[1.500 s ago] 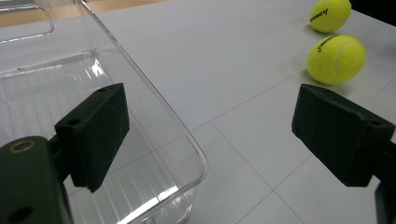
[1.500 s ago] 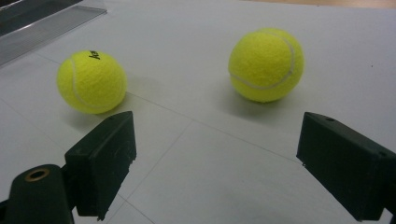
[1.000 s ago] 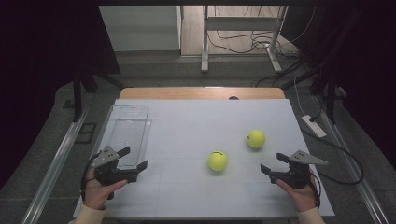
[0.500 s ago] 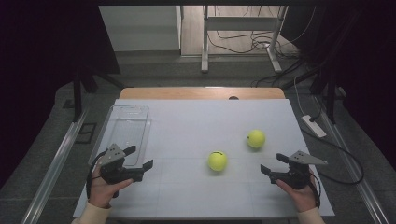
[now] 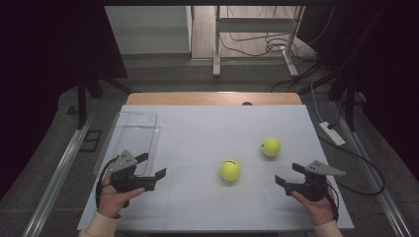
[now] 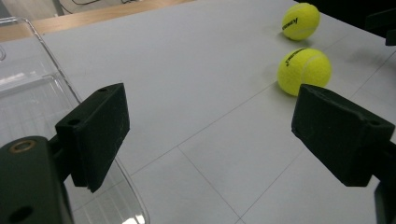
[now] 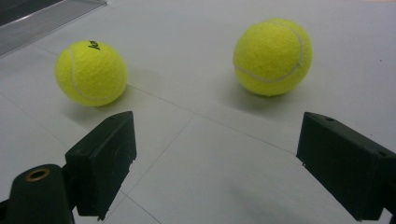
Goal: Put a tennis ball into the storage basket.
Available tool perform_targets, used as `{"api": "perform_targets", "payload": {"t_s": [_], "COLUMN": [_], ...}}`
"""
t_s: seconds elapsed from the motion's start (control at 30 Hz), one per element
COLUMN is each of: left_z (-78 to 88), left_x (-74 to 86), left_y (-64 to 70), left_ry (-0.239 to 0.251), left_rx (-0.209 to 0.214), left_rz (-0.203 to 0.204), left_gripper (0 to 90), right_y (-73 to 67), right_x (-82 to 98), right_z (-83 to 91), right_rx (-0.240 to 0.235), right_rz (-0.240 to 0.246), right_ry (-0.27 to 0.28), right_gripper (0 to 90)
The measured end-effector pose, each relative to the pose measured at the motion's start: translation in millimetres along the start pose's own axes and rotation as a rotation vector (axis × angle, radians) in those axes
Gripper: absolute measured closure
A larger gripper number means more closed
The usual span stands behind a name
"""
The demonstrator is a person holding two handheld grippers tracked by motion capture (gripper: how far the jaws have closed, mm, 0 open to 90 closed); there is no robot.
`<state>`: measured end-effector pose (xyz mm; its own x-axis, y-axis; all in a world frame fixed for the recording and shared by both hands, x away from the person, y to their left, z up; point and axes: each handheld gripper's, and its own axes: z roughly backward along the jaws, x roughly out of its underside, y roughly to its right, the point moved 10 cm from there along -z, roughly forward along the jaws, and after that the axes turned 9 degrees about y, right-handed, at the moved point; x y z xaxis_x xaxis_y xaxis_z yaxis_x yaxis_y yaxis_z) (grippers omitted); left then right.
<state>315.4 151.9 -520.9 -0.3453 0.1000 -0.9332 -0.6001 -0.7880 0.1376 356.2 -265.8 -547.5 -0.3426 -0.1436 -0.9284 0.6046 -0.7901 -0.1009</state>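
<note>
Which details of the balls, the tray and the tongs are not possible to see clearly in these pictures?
- Near ball: its print is too small in the high view and turned half away in the left gripper view.
- Far ball: its underside rests on the table.
- Tray: cut off by the left gripper view's left edge.
- Right tongs: cut off by that view's right edge.

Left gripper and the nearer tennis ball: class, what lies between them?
Nothing: the high view shows bare white table between the left gripper and the nearer tennis ball.

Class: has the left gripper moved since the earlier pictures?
Yes. The left gripper has shifted slightly right, its jaws now reaching past the tray's near right corner.
</note>
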Motion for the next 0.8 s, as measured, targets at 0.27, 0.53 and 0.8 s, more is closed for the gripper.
{"api": "perform_targets", "payload": {"t_s": [0.27, 0.53, 0.8], "left_z": [-6.8, -10.5, -14.6], "left_x": [-1.8, -2.5, -6.2], "left_y": [5.8, 8.1, 13.7], "left_ry": [-0.011, -0.016, -0.017], "left_rx": [0.014, 0.024, 0.037], "left_rz": [-0.009, -0.013, -0.024], "left_gripper": [12.5, 12.6, 12.6], "right_y": [-0.8, -1.5, -1.5], "right_x": [-0.1, 2.2, 2.3], "right_z": [-0.9, -2.5, -2.5], "right_rx": [-0.002, -0.001, -0.002], "right_rz": [0.003, 0.011, 0.009], "right_ry": [0.001, -0.011, -0.010], "right_gripper": [11.6, 11.6, 11.6]}}
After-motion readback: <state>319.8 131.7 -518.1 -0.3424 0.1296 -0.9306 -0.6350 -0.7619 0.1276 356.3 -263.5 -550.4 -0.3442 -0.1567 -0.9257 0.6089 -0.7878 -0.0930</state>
